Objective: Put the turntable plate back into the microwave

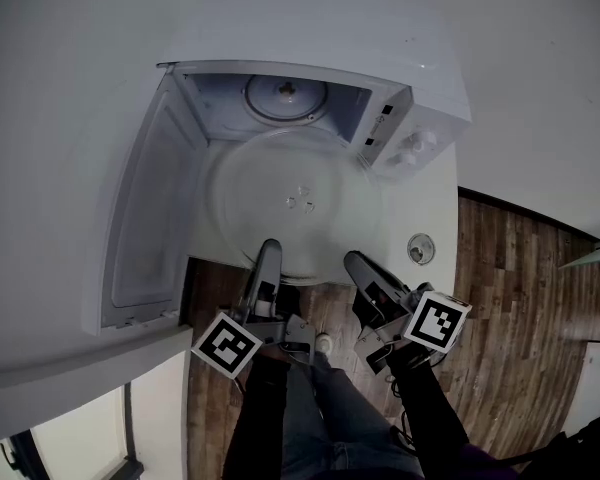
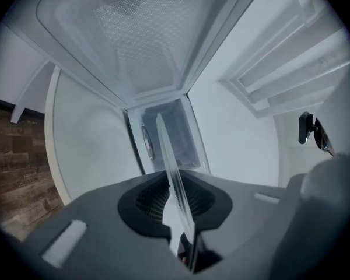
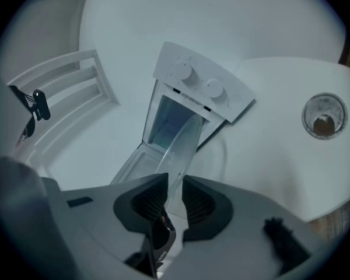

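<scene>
While the glass plate (image 1: 300, 203) hangs roughly level over the front edge of the desk (image 1: 435, 218), far rim at the mouth of the open microwave (image 1: 420, 108), the left gripper (image 1: 267, 258) and right gripper (image 1: 358, 268) each have their fingers (image 2: 146, 200) pinching its near rim. Step in hand, as judged: carry-in. Hold both grips at equal height, pass clear of the door (image 1: 145, 208) and the knob side, and centre the plate over the round hub (image 1: 287, 93) on the cavity floor before lowering.
</scene>
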